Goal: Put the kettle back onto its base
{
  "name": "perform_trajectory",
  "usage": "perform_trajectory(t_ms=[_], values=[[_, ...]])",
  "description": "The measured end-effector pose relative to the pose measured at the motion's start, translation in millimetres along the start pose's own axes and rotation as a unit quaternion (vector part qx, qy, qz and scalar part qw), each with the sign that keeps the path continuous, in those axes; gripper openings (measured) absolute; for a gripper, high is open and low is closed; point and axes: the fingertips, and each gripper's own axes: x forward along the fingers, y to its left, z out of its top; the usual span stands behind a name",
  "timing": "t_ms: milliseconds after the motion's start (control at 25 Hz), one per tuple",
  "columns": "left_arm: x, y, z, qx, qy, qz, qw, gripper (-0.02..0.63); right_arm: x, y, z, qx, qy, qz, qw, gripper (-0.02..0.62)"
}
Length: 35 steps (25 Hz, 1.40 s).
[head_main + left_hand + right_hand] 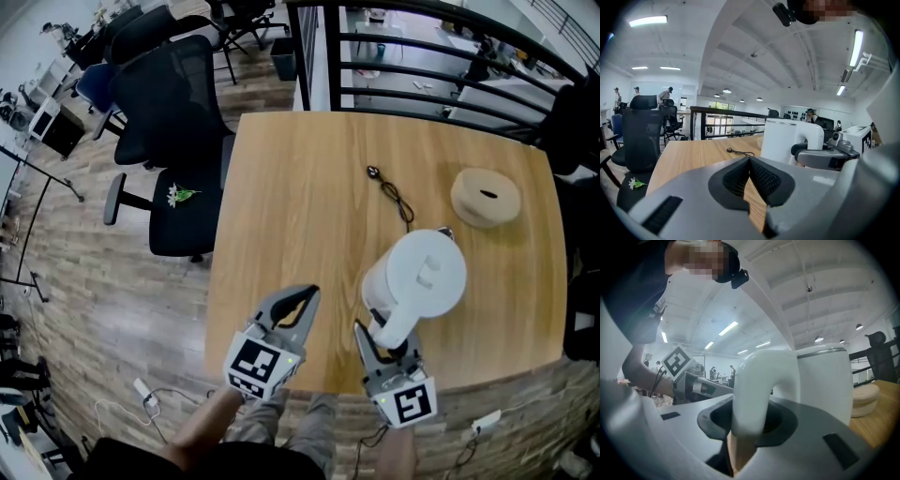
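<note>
The white kettle (pixel 422 277) stands upright over the near right part of the wooden table (pixel 291 197); whether it touches the wood I cannot tell. My right gripper (pixel 394 342) is shut on the kettle's curved handle (pixel 754 390), which fills the gap between its jaws. The round beige base (pixel 486 197) lies at the far right of the table, apart from the kettle, and shows behind it as the base (pixel 865 399). A thin black cord (pixel 394 195) lies between them. My left gripper (pixel 298 305) hovers left of the kettle (pixel 785 138), shut and holding nothing.
A black office chair (pixel 173 122) stands off the table's left side on the wood floor. A dark metal railing (pixel 422 56) runs behind the table's far edge. The table's near edge lies just under both grippers.
</note>
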Motion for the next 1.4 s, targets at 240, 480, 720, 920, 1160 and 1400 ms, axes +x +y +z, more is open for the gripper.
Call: perform_trajectory(t_ms=[240,480,720,920,1160,1400], values=[[0.0,-1.0,-2.6,0.0,0.005,-0.007,1.0,0.002,-1.8,4.2,-2.3,-0.02,0.005,-0.006,1.0,0.109],[1.3,-3.0,-4.9,0.005,0.007,-0.015,0.9999,0.002,-2.7,5.4,-13.1,-0.024,0.026,-0.014,0.999,0.11],[-0.1,-2.0,-7.5,0.006,0.01,-0.02,0.9997,0.002,-3.2,8.8,-17.4,-0.03,0.02,-0.023,0.999,0.112],[0.6,-2.2,-12.6,0.006,0.015,-0.023,0.9996,0.002,0.9,10.6,-10.0,-0.045,-0.005,-0.024,0.999,0.112],[1.8,0.4,-21.6,0.006,0.021,-0.026,0.9994,0.002,-0.4,10.4,-11.7,-0.046,-0.017,-0.031,0.998,0.112],[-0.1,-4.1,-28.4,0.007,0.026,-0.032,0.9991,0.002,-2.1,10.1,-13.0,-0.041,-0.019,-0.035,0.998,0.112]])
